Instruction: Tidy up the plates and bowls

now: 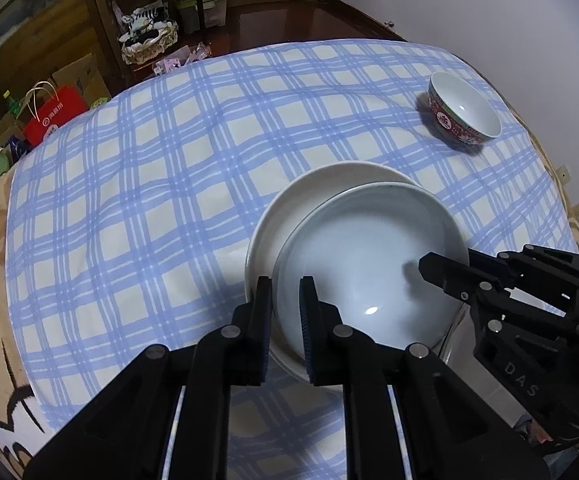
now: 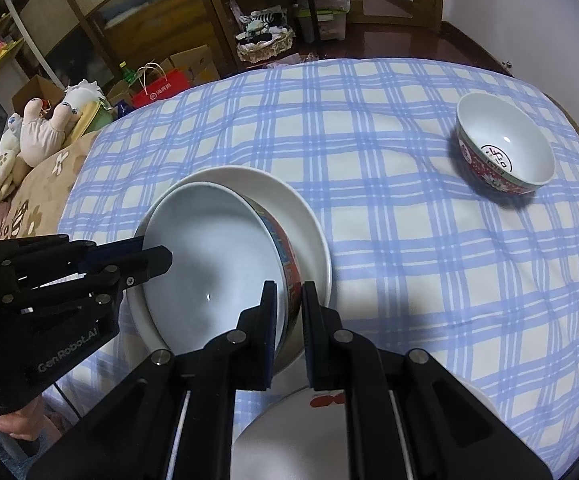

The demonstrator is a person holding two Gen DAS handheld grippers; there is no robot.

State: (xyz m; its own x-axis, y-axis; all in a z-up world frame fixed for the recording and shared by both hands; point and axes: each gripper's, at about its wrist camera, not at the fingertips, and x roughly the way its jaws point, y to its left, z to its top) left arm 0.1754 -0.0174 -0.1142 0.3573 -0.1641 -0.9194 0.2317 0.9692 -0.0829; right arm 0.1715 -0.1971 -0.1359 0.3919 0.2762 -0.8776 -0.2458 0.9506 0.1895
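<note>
Grippers number 2: the left gripper (image 1: 286, 320) and right gripper (image 2: 289, 320) each clamp the large bowl's (image 1: 369, 264) rim. It sits in 1 white plate (image 1: 289, 208); 1 small bowl (image 1: 463, 108) stands apart on the checked cloth (image 1: 169, 160).

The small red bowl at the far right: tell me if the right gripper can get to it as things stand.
Probably not right away: the right gripper is shut on the large bowl's rim. Once it lets go, bare checked cloth leaves the way to the small red bowl free.

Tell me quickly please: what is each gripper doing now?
Left gripper: closed on the rim of the large bowl.
Right gripper: closed on the same bowl's opposite rim.
</note>
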